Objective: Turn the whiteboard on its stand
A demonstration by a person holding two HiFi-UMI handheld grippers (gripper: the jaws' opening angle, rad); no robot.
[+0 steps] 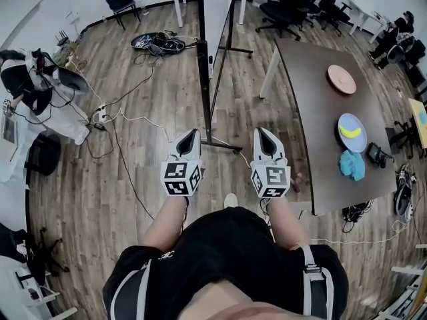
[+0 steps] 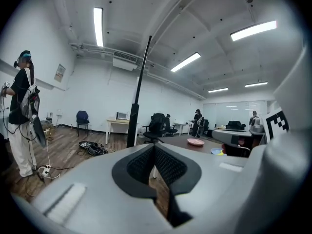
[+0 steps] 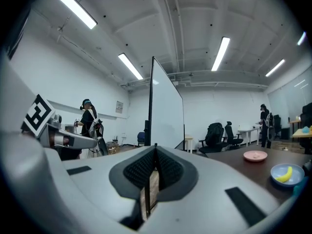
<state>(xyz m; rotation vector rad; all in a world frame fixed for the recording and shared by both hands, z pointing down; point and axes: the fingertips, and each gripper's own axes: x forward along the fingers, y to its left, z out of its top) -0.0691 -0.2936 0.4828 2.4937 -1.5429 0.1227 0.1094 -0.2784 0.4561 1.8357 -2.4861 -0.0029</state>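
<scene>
The whiteboard [image 1: 217, 12] stands on its black stand [image 1: 204, 65] straight ahead of me on the wood floor, seen edge-on in the head view. Its base foot [image 1: 223, 144] runs along the floor between my two grippers. My left gripper [image 1: 193, 134] is shut and empty, just left of the foot and short of the post. My right gripper [image 1: 261, 133] is shut and empty too, to the right of the foot. The left gripper view shows the black post [image 2: 138, 99] beyond the closed jaws. The white board face [image 3: 166, 116] rises ahead in the right gripper view.
A dark table [image 1: 320, 145] at the right holds a pink plate [image 1: 341, 79], a blue plate [image 1: 353, 123] with a banana, and a teal cloth [image 1: 352, 165]. Cables [image 1: 158, 43] lie on the floor behind the board. A person [image 1: 30, 85] stands at the left.
</scene>
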